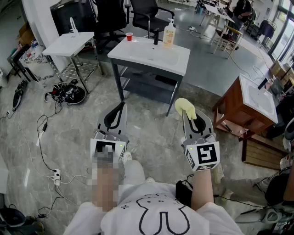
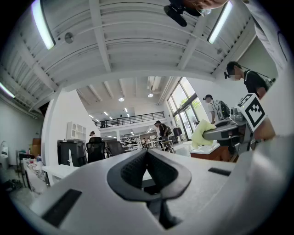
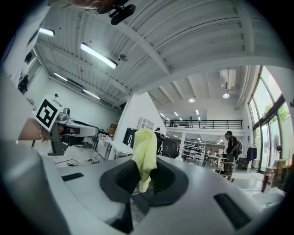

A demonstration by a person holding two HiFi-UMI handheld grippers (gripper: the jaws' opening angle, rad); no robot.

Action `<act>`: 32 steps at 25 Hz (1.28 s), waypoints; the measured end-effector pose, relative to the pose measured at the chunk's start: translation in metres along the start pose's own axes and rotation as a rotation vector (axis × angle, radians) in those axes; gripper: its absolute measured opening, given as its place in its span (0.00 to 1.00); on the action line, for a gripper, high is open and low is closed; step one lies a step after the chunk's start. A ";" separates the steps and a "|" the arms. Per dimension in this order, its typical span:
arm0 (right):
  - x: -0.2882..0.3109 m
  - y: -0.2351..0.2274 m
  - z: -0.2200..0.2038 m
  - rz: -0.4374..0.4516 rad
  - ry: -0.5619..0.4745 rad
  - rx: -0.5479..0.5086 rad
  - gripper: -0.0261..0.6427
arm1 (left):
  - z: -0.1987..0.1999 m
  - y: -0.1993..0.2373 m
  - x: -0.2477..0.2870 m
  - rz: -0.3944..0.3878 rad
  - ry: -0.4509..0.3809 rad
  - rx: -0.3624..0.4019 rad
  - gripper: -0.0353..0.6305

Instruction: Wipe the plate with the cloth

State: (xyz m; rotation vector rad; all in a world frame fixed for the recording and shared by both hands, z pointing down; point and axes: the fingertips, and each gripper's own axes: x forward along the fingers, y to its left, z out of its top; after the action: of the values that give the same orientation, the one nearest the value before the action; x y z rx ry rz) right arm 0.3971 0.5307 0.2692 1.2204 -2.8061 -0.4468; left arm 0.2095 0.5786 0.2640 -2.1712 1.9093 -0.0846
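Head view: you hold the left gripper [image 1: 120,108] and right gripper [image 1: 187,115] level, short of the washstand [image 1: 124,53], no plate visible anywhere; left gripper view: jaws together, empty, probably spare for steadying; right gripper view: jaws clamped on the yellow cloth [image 3: 144,147] — its bulk protrudes, ready to wipe.

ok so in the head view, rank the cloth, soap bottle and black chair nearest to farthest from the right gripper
1. cloth, pinched by the right gripper itself.
2. soap bottle, ahead, at the back of the sink.
3. black chair, behind the sink.
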 end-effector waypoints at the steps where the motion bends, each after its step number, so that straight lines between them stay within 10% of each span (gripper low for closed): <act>1: 0.000 0.000 -0.001 0.000 0.002 -0.002 0.11 | -0.001 0.000 0.000 0.003 0.001 -0.003 0.07; 18: 0.078 -0.023 -0.016 0.001 0.019 0.015 0.11 | -0.026 0.046 0.074 -0.003 -0.005 -0.043 0.07; 21: 0.109 -0.030 -0.017 0.001 0.020 0.016 0.11 | -0.035 0.061 0.103 -0.028 0.016 -0.047 0.53; 32: 0.252 -0.056 -0.028 -0.017 0.035 0.029 0.11 | -0.080 0.161 0.212 -0.024 0.078 -0.118 0.67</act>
State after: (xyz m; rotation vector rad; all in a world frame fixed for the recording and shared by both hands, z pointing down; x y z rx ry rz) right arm 0.2679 0.3059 0.2625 1.2459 -2.7841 -0.3832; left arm 0.0666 0.3403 0.2798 -2.2996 1.9769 -0.0640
